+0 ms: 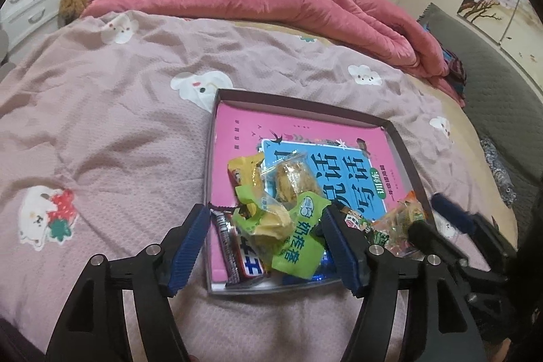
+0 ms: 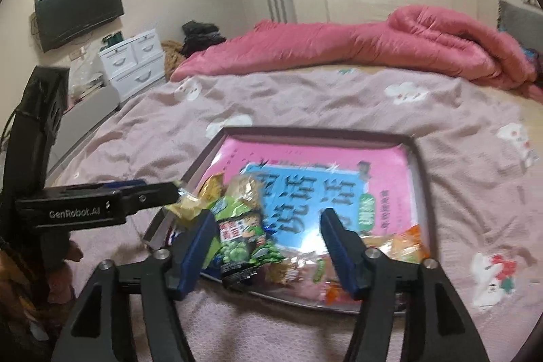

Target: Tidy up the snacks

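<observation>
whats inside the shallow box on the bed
The box holds a pink and blue book lying flat, with snack packets piled on its near end. That end of the book is covered.

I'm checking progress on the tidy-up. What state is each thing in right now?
Left hand-held gripper: open, holding nothing.
Right hand-held gripper: open, holding nothing.
Box: lidless, on the bed.
Snack packets: sealed, piled at the box's near end.
Pink book: closed, flat in the box.
</observation>
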Action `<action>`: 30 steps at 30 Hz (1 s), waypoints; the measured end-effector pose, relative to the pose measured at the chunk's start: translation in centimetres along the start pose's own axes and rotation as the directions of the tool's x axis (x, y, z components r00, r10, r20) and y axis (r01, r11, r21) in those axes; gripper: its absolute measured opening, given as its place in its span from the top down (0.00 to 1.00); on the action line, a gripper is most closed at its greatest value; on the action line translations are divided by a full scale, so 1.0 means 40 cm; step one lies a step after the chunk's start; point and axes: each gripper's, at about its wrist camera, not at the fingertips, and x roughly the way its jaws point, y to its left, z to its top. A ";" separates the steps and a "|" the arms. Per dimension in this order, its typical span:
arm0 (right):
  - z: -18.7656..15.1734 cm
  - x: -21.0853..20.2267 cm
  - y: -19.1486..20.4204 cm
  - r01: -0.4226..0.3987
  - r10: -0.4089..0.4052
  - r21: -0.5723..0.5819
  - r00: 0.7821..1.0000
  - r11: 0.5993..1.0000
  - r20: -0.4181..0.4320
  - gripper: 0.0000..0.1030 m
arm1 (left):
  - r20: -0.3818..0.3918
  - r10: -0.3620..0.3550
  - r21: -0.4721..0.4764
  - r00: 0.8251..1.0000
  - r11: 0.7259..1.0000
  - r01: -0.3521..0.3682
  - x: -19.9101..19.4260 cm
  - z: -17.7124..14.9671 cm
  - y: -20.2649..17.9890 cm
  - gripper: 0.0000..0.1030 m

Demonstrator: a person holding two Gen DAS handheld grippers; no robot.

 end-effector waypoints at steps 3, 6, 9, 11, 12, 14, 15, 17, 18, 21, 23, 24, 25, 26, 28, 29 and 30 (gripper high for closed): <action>0.003 -0.036 0.001 0.046 -0.046 -0.002 0.999 0.999 0.027 0.26 | -0.002 0.025 0.008 1.000 1.000 -0.025 -0.022 -0.012 -0.007 0.27; -0.002 -0.066 -0.005 0.061 -0.062 0.027 0.998 0.998 0.032 0.21 | -0.005 0.032 0.026 0.999 0.999 -0.032 -0.048 -0.033 -0.022 0.26; -0.023 -0.090 -0.013 0.085 -0.085 0.074 0.996 0.994 -0.003 0.18 | -0.014 0.049 0.059 0.999 0.997 -0.048 -0.073 -0.059 -0.044 0.25; -0.043 -0.104 -0.019 0.093 -0.090 0.108 0.995 0.990 -0.029 0.17 | -0.026 0.037 0.063 0.999 0.997 -0.036 -0.088 -0.085 -0.056 0.24; -0.060 -0.114 -0.024 0.100 -0.094 0.126 0.994 0.987 -0.054 0.17 | -0.033 0.033 0.067 0.999 0.997 -0.031 -0.091 -0.097 -0.061 0.24; -0.088 -0.132 -0.035 0.117 -0.106 0.149 0.991 0.982 -0.078 0.17 | -0.058 0.027 0.082 0.998 0.996 -0.022 -0.098 -0.128 -0.073 0.23; -0.101 -0.140 -0.037 0.127 -0.114 0.158 0.990 0.979 -0.088 0.16 | -0.063 0.027 0.084 0.998 0.996 -0.022 -0.102 -0.141 -0.076 0.23; -0.121 -0.160 -0.048 0.148 -0.132 0.180 0.986 0.972 -0.097 0.12 | -0.073 0.024 0.084 0.997 0.996 -0.018 -0.115 -0.172 -0.084 0.23; -0.127 -0.169 -0.050 0.154 -0.137 0.188 0.986 0.970 -0.097 0.12 | -0.076 0.024 0.083 0.997 0.996 -0.018 -0.120 -0.183 -0.086 0.23; -0.141 -0.197 -0.062 0.171 -0.156 0.207 0.984 0.963 -0.083 0.10 | -0.082 0.031 0.089 0.996 0.996 -0.024 -0.135 -0.211 -0.093 0.23; -0.143 -0.212 -0.062 0.174 -0.164 0.205 0.984 0.963 -0.069 0.09 | -0.078 0.039 0.098 0.996 0.995 -0.031 -0.142 -0.219 -0.097 0.23; -0.143 -0.214 -0.060 0.173 -0.163 0.199 0.984 0.965 -0.066 0.09 | -0.077 0.039 0.098 0.996 0.995 -0.032 -0.145 -0.220 -0.098 0.23; -0.144 -0.218 -0.055 0.172 -0.163 0.190 0.985 0.967 -0.063 0.09 | -0.075 0.040 0.099 0.996 0.995 -0.032 -0.147 -0.220 -0.097 0.23; -0.144 -0.218 -0.050 0.171 -0.162 0.183 0.985 0.968 -0.061 0.09 | -0.068 0.040 0.099 0.997 0.995 -0.034 -0.151 -0.220 -0.097 0.23; -0.143 -0.222 -0.037 0.162 -0.155 0.160 0.986 0.974 -0.053 0.09 | -0.063 0.042 0.099 0.997 0.994 -0.036 -0.154 -0.218 -0.095 0.23; -0.141 -0.223 -0.031 0.161 -0.155 0.149 0.987 0.976 -0.050 0.09 | -0.062 0.042 0.099 0.997 0.994 -0.036 -0.156 -0.218 -0.095 0.23; -0.139 -0.223 -0.024 0.158 -0.152 0.136 0.987 0.978 -0.047 0.09 | -0.063 0.043 0.100 0.997 0.994 -0.036 -0.155 -0.217 -0.096 0.23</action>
